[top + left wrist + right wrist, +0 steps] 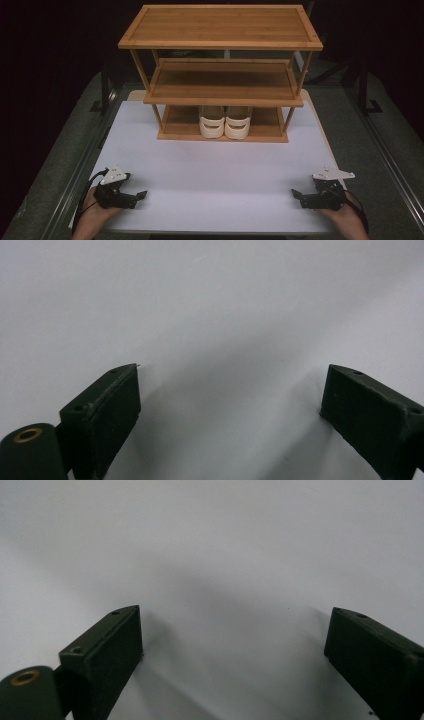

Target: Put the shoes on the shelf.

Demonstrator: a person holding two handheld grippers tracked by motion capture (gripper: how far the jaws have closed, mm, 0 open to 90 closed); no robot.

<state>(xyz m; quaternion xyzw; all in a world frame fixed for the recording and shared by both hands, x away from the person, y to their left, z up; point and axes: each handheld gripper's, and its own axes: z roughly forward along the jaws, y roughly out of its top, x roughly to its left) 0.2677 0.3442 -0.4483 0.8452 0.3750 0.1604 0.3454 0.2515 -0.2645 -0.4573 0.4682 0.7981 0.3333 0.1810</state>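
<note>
I have the left gripper (137,194) resting at 7 o'clock on the white table (210,170), jaws released with bare table between them in the left gripper view (230,390). The right gripper (296,194) sits at 5 o'clock, well apart from it, jaws likewise spread wide and grasping nothing (232,630). The shoes (225,122), a white pair side by side, stand at 12 o'clock on the bottom shelf of the wooden rack (220,82), far from both grippers
</note>
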